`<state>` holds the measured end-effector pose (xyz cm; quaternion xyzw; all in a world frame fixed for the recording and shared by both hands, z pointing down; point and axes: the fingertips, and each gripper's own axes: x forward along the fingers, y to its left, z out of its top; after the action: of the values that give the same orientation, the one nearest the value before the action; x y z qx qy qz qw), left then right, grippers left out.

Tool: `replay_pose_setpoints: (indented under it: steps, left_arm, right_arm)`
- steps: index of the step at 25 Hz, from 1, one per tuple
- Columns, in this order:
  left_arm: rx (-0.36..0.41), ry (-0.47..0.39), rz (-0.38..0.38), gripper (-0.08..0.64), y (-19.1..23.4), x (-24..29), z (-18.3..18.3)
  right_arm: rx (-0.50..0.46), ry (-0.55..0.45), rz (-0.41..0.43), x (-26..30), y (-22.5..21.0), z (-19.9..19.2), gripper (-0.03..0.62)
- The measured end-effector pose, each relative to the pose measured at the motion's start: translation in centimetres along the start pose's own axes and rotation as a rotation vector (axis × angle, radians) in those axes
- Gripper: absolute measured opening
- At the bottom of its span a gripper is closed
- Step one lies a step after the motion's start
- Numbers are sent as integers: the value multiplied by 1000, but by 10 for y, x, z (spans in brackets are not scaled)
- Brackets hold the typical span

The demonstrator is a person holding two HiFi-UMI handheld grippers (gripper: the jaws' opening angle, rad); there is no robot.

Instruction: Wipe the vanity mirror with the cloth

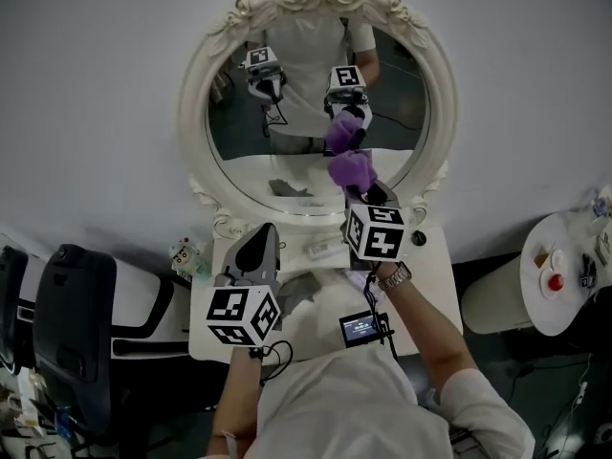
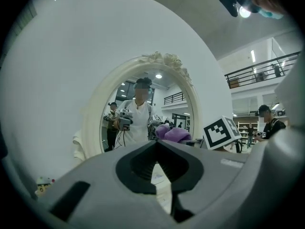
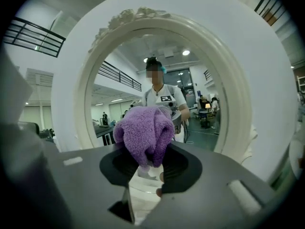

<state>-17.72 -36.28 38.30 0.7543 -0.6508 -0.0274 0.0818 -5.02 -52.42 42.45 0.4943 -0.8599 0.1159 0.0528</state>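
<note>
The purple cloth [image 1: 352, 170] is bunched into a fluffy wad and clamped between the jaws of the right gripper [image 1: 363, 189]. In the right gripper view the cloth [image 3: 145, 132] bulges up and forward out of the right gripper [image 3: 145, 152], whose jaws are pressed in on its lower part. The wad is held up to the lower right of the glass of the oval vanity mirror [image 1: 195, 103]. In the head view the cloth and its reflection nearly meet, but I cannot tell whether it is actually touching the glass. The mirror stands upright against a pale wall in a cream carved frame with roses at the top, and it reflects the person in a light shirt with both grippers. The left gripper [image 1: 268, 229] hangs lower and to the left, over the white vanity table [image 1: 430, 275] and well apart from the cloth. In its own view the left gripper [image 2: 156, 144] has its jaw tips brought together with nothing between them. A crumpled grey rag [image 1: 301, 290] lies on the table just beside the left gripper. A small lit screen [image 1: 361, 329] sits below the right wrist. A black chair [image 1: 72, 323] stands to the left of the table, and a round white side table [image 1: 564, 285] stands to the right.
</note>
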Motion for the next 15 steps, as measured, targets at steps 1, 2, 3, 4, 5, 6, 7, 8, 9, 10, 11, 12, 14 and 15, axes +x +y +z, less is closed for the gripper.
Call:
replay_pose_setpoints:
  steps: [1, 2, 3, 4, 5, 6, 7, 8, 9, 10, 11, 12, 14, 15]
  left_arm:
    - [-10, -4, 21, 2, 10, -6, 0]
    - [-20, -9, 44, 2, 20, -12, 1]
    - [-26, -14, 67, 1, 29, -18, 2]
    - [-25, -16, 86, 1, 38, -24, 2]
    - [-17, -14, 101, 1, 45, -29, 3]
    - [-5, -10, 110, 2, 51, -34, 3]
    - [7, -5, 115, 2, 57, -37, 3]
    - [16, -2, 116, 1, 61, -41, 2]
    - [21, 0, 115, 2, 65, -44, 1]
    - [23, 2, 114, 2, 68, -46, 0]
    - [25, 4, 114, 2, 72, -49, -1]
    - [26, 9, 117, 1, 77, -51, -3]
    - [26, 21, 130, 1, 87, -55, -7]
    - [25, 27, 138, 2, 91, -57, -9]
  right_arm:
    - [-10, 8, 25, 5, 19, -5, 118]
    - [-18, 18, 47, 11, 38, -11, 118]
    - [-21, 31, 67, 16, 55, -18, 118]
    - [-22, 44, 86, 22, 72, -25, 118]
    - [-23, 57, 103, 28, 88, -31, 118]
    - [-24, 68, 119, 34, 103, -37, 118]
    - [-25, 77, 133, 39, 117, -42, 118]
    - [-26, 84, 145, 45, 130, -46, 118]
    - [-25, 90, 155, 50, 140, -50, 118]
    - [-24, 96, 163, 55, 150, -54, 118]
    - [-23, 102, 171, 59, 159, -57, 118]
    - [-23, 106, 180, 64, 168, -60, 118]
    - [-26, 112, 196, 72, 183, -66, 118]
    - [-30, 114, 200, 77, 189, -68, 118]
